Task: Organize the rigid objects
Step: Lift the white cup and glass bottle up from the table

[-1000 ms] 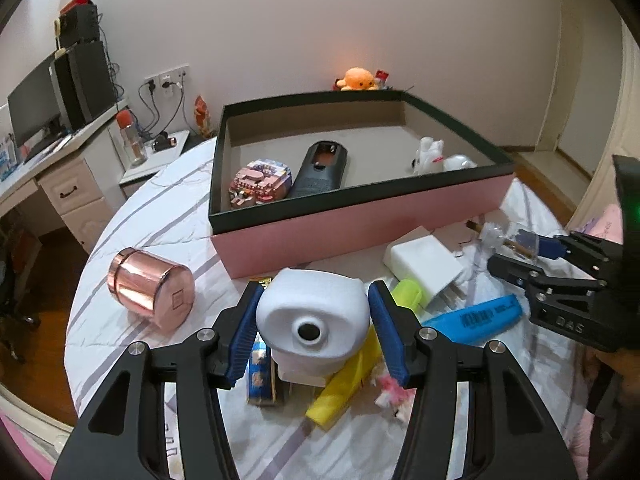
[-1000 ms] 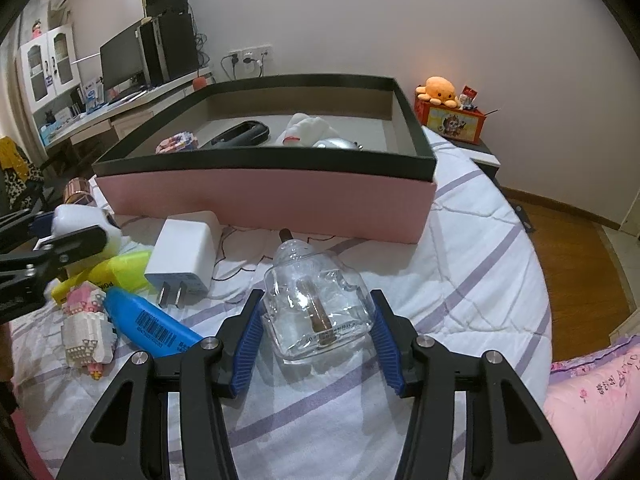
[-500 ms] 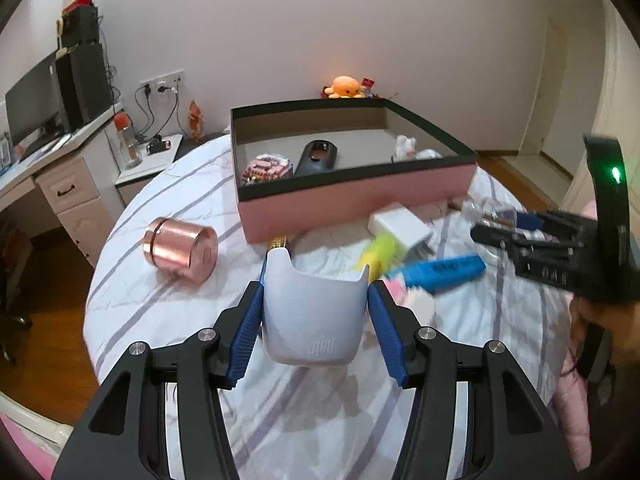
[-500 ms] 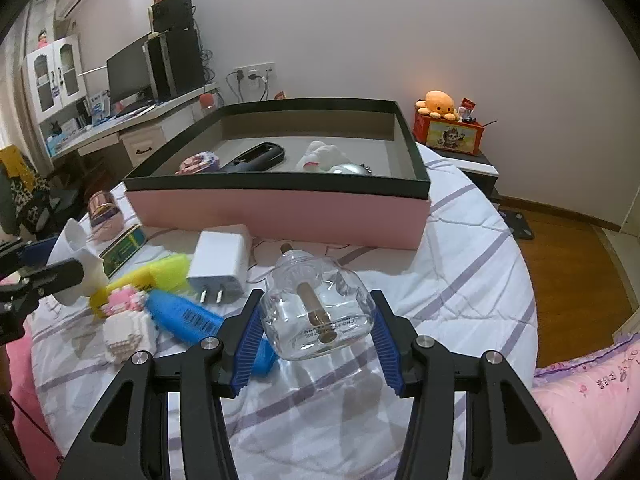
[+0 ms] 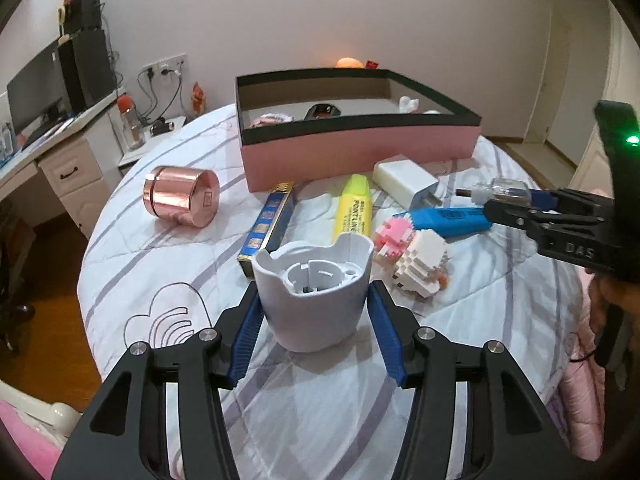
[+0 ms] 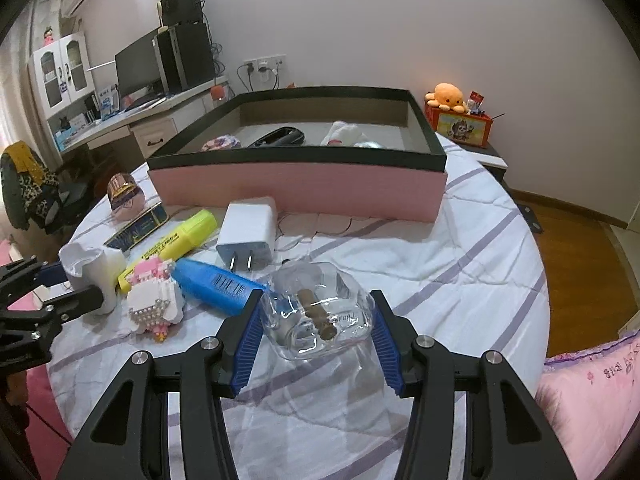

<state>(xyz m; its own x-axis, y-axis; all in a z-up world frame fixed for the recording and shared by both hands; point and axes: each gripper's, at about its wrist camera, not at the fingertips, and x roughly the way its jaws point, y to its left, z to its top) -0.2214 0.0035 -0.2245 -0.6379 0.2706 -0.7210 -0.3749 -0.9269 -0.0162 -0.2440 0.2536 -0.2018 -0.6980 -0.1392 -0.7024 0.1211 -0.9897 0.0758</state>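
Observation:
My left gripper (image 5: 314, 312) is shut on a white plastic cup-shaped part (image 5: 312, 292), its hollow side facing up, held above the striped bedspread. My right gripper (image 6: 316, 320) is shut on a clear glass bottle (image 6: 316, 312) with a brown tube inside. The pink box with a dark rim (image 5: 360, 148) (image 6: 296, 184) stands at the far side and holds a black remote (image 6: 280, 136) and a few small items. Loose on the bed lie a yellow highlighter (image 5: 354, 208), a blue marker (image 6: 216, 284), a white charger (image 6: 248, 232), a pink-white brick figure (image 5: 416, 256), a blue flat box (image 5: 268, 228) and a copper canister (image 5: 180, 196).
The round bed (image 6: 460, 264) drops off to wooden floor on the left and right. A desk with monitor and speakers (image 6: 160, 64) stands at the far left. An orange plush (image 6: 448, 96) sits on a small box behind the pink box. A pink pillow (image 6: 592, 392) lies at the near right.
Both grippers have drawn back from the pink box, each keeping its object. The white part in the left gripper has tipped from showing its closed face to showing its hollow inside.

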